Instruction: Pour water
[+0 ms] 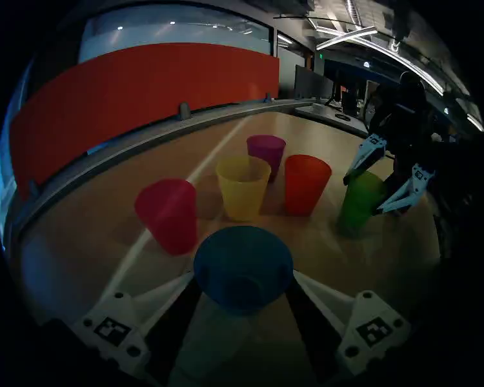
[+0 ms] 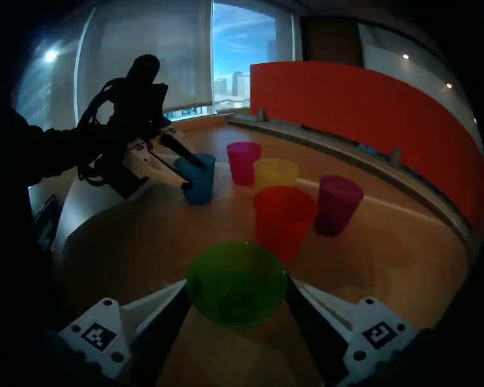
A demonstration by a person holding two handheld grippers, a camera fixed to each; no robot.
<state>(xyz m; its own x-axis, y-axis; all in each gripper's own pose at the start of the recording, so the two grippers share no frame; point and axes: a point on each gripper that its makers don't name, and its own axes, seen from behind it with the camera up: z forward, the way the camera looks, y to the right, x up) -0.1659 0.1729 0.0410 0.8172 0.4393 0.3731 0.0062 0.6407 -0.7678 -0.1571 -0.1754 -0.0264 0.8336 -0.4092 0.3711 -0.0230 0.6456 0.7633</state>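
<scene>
Blue cup [image 1: 244, 261] sits upright, mouth toward the camera, between the fingers of the left gripper [image 1: 244, 278]. Both fingers lie against its sides, so I read it as clamped. Green cup [image 2: 237, 277] is held the same way in the right gripper [image 2: 237, 291], also upright. From the opposite gripper's view each held cup appears to have its base on or just above the wooden tabletop [image 2: 384, 258]; I cannot tell which. The blue cup is toward the tabletop edge where the person's sleeve [image 2: 42, 151] comes in, and the green cup is toward the opposite side. Water: none visible, and the cup interiors are too dim to say whether either holds any. Between the two held cups stand four free ones, all upright and apart: pink cup [image 1: 168, 214], yellow cup [image 1: 243, 187], orange cup [image 1: 306, 184] and purple cup [image 1: 266, 151], ranged toward the edge backed by the red partition [image 1: 145, 90]. Judgement: both grasps are made, but no cup is tilted. The lift and the pour itself are still to do.
</scene>
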